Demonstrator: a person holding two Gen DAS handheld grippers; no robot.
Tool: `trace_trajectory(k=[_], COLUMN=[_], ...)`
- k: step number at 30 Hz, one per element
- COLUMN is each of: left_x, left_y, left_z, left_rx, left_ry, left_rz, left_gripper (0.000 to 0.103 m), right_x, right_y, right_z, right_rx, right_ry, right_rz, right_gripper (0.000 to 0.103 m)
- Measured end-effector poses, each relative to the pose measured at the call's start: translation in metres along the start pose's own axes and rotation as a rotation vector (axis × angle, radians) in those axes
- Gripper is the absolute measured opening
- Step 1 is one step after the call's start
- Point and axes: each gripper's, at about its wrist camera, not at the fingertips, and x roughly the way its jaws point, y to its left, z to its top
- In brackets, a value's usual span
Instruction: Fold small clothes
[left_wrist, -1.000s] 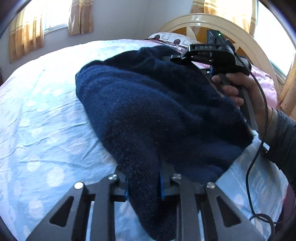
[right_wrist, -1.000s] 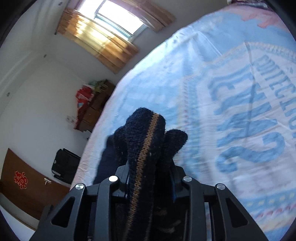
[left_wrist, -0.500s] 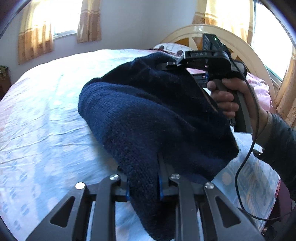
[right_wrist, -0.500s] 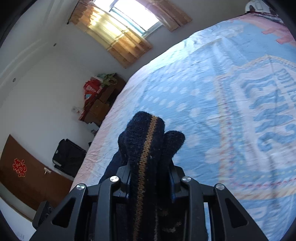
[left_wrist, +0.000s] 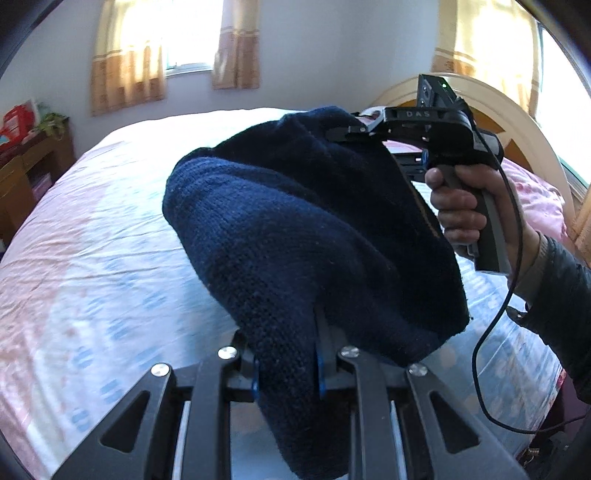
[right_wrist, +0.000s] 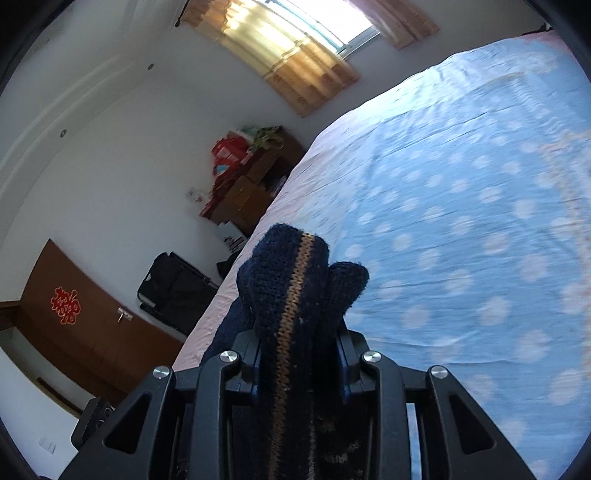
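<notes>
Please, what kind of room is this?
Most likely a home bedroom: a wide bed with a light blue dotted sheet, a rounded headboard, curtained windows, and a wooden cabinet by the wall.

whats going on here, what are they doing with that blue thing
A person is handling a navy knit garment over a bed with two handheld grippers. The left gripper is shut on one bunched edge. The right gripper, held in the person's right hand, is shut on another edge with a tan stripe. The garment hangs in the air between them, not yet folded or laid flat.
</notes>
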Motion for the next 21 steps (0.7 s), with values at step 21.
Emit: trace_trajectory(k=[21], left_x=[-0.044], left_y=[0.043], left_z=[-0.050], left_rx=[-0.123], left_ry=[-0.025], left_rz=[0.111], left_gripper=[0.022], right_x=[0.120], right_y=[0.090], right_z=[-0.029], right_rx=[-0.082], right_ry=[0.145], right_rz=[0.065], right_gripper=[0.030])
